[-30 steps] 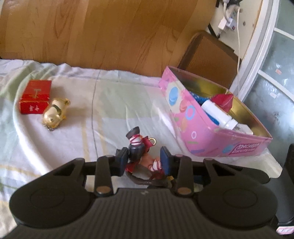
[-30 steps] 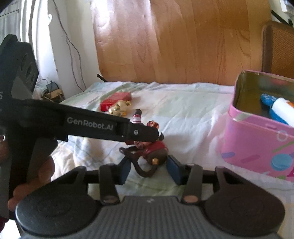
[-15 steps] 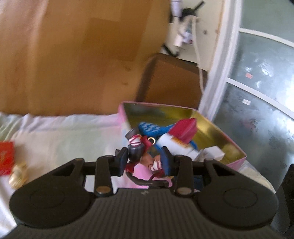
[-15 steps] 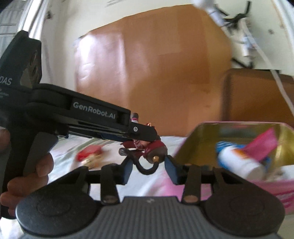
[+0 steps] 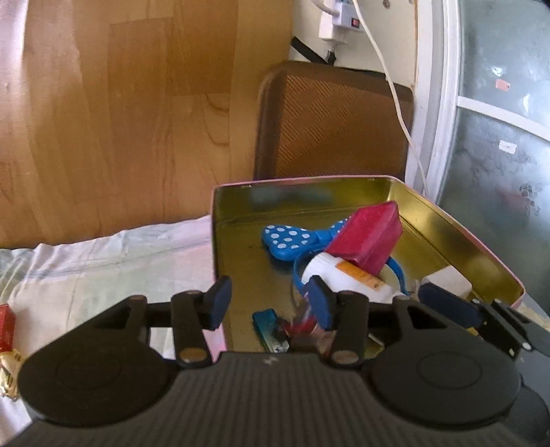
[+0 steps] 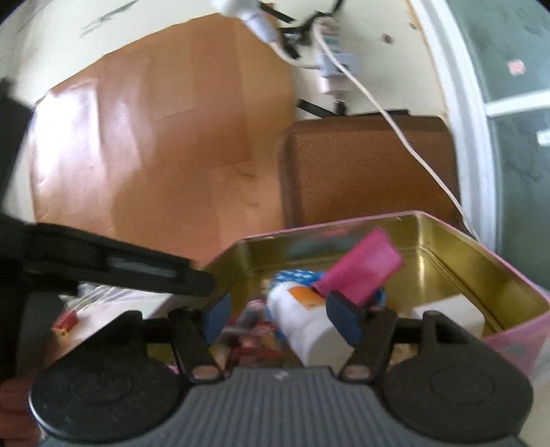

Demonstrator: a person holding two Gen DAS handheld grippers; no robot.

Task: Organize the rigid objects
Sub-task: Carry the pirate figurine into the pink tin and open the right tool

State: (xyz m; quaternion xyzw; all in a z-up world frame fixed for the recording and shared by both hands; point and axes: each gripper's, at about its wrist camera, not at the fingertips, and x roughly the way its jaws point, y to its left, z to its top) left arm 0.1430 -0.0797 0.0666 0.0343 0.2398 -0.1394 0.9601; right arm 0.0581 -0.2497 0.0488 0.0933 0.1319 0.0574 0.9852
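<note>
On the bedsheet (image 5: 103,268), the pink tin (image 5: 464,240) is receiving the blurred figurine (image 6: 254,337), orientation unclear, beside a white bottle (image 6: 302,326); left gripper (image 5: 270,302) and right gripper (image 6: 280,316) are both spreading, pinching nothing.

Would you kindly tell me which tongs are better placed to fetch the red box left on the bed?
Left. Both tongs are opening, gripping nothing, but the left tongs sit nearer the red box; from the right tongs it lies beyond them.

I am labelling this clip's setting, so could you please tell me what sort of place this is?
Probably a bedroom at home: a pink tin box with a gold inside sits on a pale, wrinkled bedsheet against a wooden headboard-like panel, with a white power strip and cable on the wall.
</note>
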